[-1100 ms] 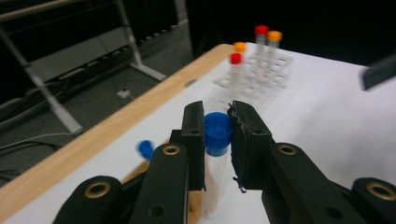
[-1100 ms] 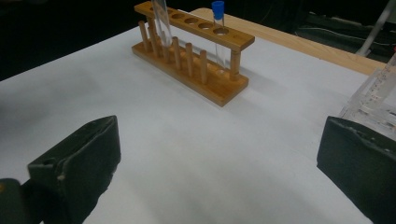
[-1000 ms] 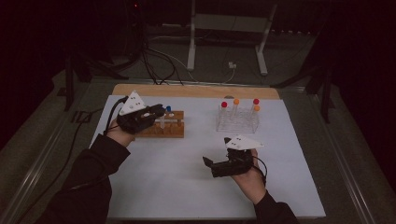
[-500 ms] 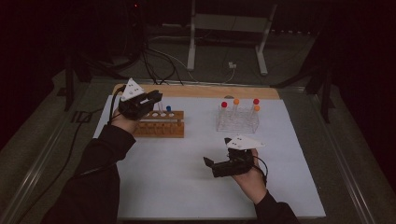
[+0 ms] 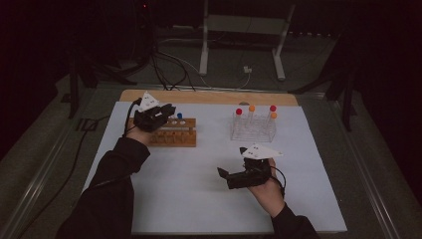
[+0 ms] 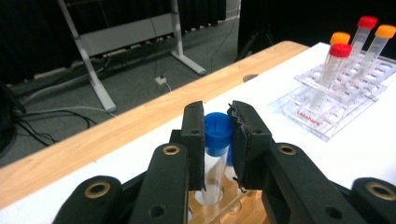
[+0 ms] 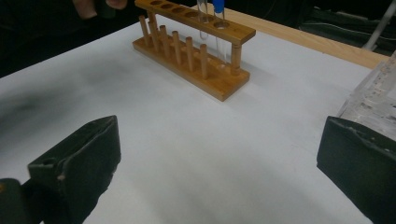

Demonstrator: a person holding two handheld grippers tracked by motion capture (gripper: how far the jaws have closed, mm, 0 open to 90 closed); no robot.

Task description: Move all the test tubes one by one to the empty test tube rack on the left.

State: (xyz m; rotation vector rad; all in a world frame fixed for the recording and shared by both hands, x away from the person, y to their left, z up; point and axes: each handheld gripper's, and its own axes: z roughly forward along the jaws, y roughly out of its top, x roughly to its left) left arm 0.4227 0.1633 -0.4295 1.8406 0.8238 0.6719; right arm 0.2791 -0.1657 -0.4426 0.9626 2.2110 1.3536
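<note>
Your left gripper (image 6: 218, 135) is clamped on the blue-capped tube (image 6: 216, 140), pads pressed on either side just below and around the cap. The tube stands upright with its lower end in a hole of the wooden rack (image 5: 171, 133); a second clear tube sits in the hole right behind it. In the high view the left gripper (image 5: 166, 113) hangs over the rack's top bar, toward the rack's left half, with a blue cap (image 5: 179, 116) just beside it.

The wooden rack stands near the worktop's (image 5: 199, 199) far-left corner, its long side parallel to the far edge. The clear plastic rack (image 5: 253, 128) stands near the middle of the far edge, well apart from the wooden one, and carries four upright tubes, two red-capped and two orange-capped.

Your right gripper (image 5: 224, 174) is released: its jaws stand wide apart with bare worktop between them. It hovers toward the near-right part of the worktop, pointing left, touching nothing.
</note>
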